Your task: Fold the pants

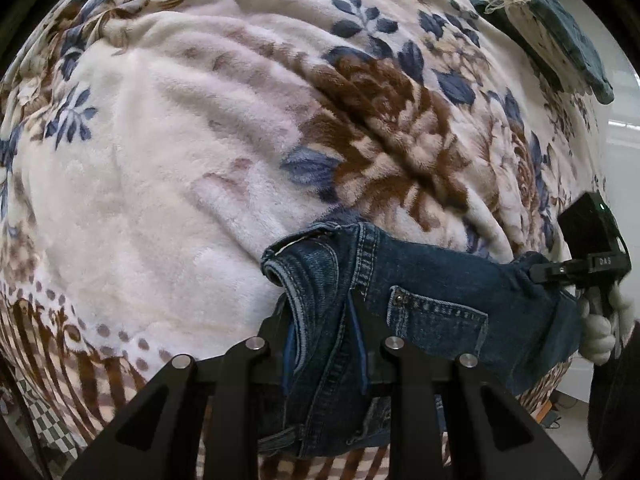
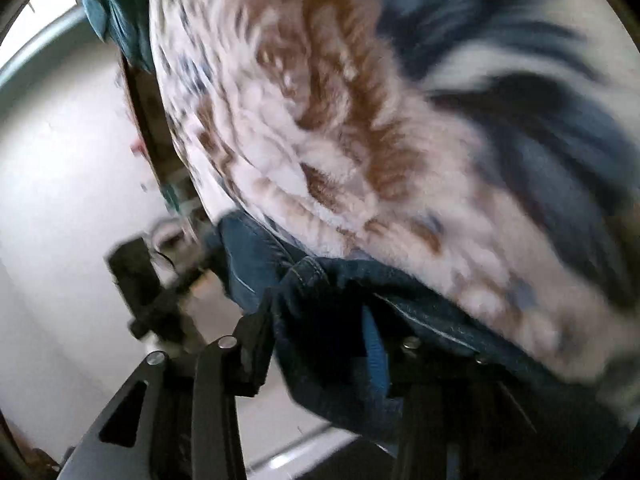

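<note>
The dark blue jeans point(image 1: 436, 288) hang stretched over the near edge of a bed. My left gripper point(image 1: 320, 320) is shut on the waistband end of the jeans. The right gripper point(image 1: 540, 274) shows at the right of the left wrist view, held by a white-gloved hand point(image 1: 600, 336), pinching the other end of the jeans. In the blurred right wrist view my right gripper point(image 2: 320, 320) is shut on a bunch of denim point(image 2: 332, 344), and the left gripper point(image 2: 160, 300) shows at the left.
A fleecy cream blanket point(image 1: 180, 160) with brown and blue flowers covers the bed. A teal cloth with a fringed edge point(image 1: 560, 24) lies at the far right corner. Pale floor point(image 2: 60, 200) lies beside the bed.
</note>
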`<state>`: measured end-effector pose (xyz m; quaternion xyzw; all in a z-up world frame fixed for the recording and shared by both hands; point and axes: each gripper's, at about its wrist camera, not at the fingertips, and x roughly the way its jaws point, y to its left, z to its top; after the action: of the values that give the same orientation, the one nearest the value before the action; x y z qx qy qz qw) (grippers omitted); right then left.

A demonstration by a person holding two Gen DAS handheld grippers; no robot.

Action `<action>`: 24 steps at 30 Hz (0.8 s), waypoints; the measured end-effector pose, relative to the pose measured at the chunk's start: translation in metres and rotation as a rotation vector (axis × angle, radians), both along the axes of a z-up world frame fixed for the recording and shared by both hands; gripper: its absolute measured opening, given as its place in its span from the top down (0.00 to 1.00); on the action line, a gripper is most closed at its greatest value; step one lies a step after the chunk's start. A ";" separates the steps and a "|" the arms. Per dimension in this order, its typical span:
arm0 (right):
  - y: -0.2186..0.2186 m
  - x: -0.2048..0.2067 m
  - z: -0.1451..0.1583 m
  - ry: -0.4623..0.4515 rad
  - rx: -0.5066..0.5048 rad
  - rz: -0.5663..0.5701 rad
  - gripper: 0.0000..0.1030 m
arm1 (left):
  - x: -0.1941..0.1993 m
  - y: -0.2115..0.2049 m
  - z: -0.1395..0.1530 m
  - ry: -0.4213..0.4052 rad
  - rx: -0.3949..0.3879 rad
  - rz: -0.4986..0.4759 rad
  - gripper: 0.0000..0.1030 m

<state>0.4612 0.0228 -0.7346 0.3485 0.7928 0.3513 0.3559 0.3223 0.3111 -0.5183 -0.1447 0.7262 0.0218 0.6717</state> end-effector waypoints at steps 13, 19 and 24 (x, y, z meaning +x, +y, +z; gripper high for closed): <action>-0.017 -0.001 0.014 0.068 0.061 -0.246 0.92 | -0.009 0.010 -0.014 0.031 0.046 0.020 0.79; -0.031 -0.029 -0.017 0.234 0.105 -0.453 0.83 | -0.012 0.007 -0.014 0.034 0.062 0.007 0.79; 0.000 -0.012 -0.019 0.226 0.076 -0.368 0.45 | -0.013 0.005 -0.021 0.048 0.085 -0.019 0.77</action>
<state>0.4488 0.0231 -0.7538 0.5376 0.7368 0.2686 0.3098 0.3095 0.3163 -0.5393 -0.1085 0.7420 0.0497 0.6597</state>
